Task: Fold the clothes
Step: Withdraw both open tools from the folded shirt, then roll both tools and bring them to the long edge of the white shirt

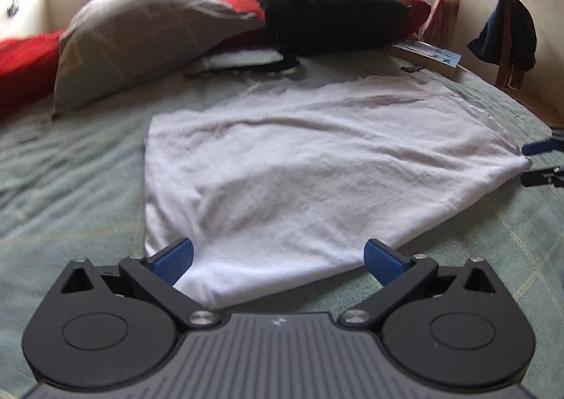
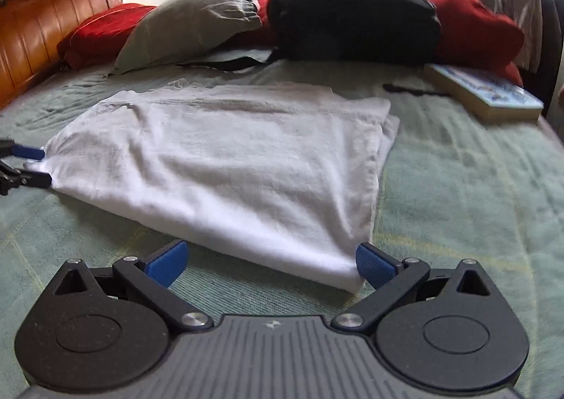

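A white garment lies folded flat on the green bedspread; it also shows in the right wrist view. My left gripper is open, its blue pads either side of the garment's near corner. My right gripper is open, its right pad touching the garment's other near corner. Each gripper shows in the other's view: the right gripper at the cloth's right corner, the left gripper at its left corner.
A grey pillow, red cushions and a black backpack lie at the bed's far side. A book lies at the right. A wooden headboard stands at the left. A chair with clothes stands beside the bed.
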A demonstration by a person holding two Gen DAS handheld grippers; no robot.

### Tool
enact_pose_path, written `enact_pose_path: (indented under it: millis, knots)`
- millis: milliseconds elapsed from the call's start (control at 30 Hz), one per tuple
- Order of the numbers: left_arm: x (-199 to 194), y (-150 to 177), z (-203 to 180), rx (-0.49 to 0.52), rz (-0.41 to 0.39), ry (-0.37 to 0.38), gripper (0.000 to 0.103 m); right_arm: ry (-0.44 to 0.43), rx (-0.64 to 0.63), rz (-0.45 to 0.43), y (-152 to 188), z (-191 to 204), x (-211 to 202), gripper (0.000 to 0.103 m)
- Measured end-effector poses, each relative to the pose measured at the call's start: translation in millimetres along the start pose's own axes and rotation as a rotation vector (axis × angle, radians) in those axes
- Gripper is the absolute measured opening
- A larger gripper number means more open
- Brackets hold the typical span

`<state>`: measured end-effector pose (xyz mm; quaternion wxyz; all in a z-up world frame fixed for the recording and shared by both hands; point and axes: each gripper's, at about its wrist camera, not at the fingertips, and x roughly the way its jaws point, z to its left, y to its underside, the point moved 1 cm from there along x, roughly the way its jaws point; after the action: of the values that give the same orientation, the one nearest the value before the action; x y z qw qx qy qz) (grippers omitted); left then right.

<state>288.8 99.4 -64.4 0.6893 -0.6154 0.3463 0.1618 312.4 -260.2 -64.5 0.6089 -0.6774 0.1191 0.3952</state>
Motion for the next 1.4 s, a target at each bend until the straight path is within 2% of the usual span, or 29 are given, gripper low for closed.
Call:
enact_pose_path:
  millis: [67,167,233,333,433,533,600,667,800,867,967,1133,1333,1400]
  knots:
    - [-4,-7,-5,0.009,-0.022,0.022,0.102,-0.031,-0.026,-0.028,-13,11,0,0.103]
    - [0,-12,-18,0.012,-0.024,0.103,0.102,-0.116,-0.054,-0.037,-29,30,8,0.103]
    - [6,-8,-27,0.025,-0.003,0.130,0.102,-0.156,-0.056,-0.012,-30,36,17,0.103]
    - [13,6,-27,0.017,0.047,0.127,0.102,-0.177,-0.026,0.042,-23,34,29,0.103]
    - [11,17,-21,0.021,0.073,0.103,0.102,-0.183,0.008,0.045,-5,21,27,0.103]
    - [-2,13,-24,0.064,0.074,0.069,0.102,-0.151,-0.029,0.058,2,21,17,0.103]
    - [-12,9,-33,0.157,0.051,0.014,0.102,-0.116,-0.064,0.068,0,24,9,0.103]
    - [-20,9,-45,0.312,0.034,-0.080,0.102,-0.076,-0.127,0.057,-4,29,-2,0.103]
    - [-21,16,-70,0.663,0.015,-0.277,0.102,0.113,-0.433,0.007,-10,47,-12,0.103]
    - [-15,20,-81,0.749,0.002,-0.302,0.102,0.198,-0.607,0.004,-6,58,-7,0.103]
    - [-7,25,-98,0.879,-0.017,-0.338,0.102,0.235,-0.796,0.008,6,78,7,0.103]
    - [14,21,-129,0.980,-0.063,-0.317,0.102,0.235,-0.971,-0.042,10,114,28,0.103]
    - [44,7,-149,1.062,-0.099,-0.303,0.103,0.224,-1.028,-0.083,-9,136,47,0.103]
    - [48,5,-149,1.060,-0.102,-0.302,0.103,0.224,-1.037,-0.078,-12,135,50,0.103]
